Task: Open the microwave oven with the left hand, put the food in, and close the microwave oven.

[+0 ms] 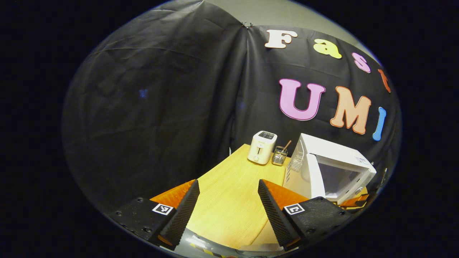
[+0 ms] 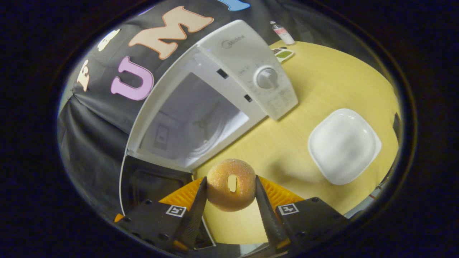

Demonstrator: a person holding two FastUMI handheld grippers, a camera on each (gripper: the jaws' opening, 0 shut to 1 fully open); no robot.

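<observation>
- Hanging wide and empty, the left gripper [image 1: 228,204] sits back over the pale wooden table [image 1: 229,193], the white microwave oven [image 1: 328,168] off to its right.
- Right gripper [image 2: 229,195] clamps the sugared ring doughnut [image 2: 231,184].
- Open cavity [image 2: 195,122] lies just ahead and upward of the doughnut; empty square white plate [image 2: 343,145] sits right.

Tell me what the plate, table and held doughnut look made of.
Plate: glossy white, likely ceramic, possibly melamine; soft sheen. Table: light wood or laminate, faint grain lines. Doughnut in the right gripper: matte golden, grainy sugared crust; real or fake unclear.
</observation>
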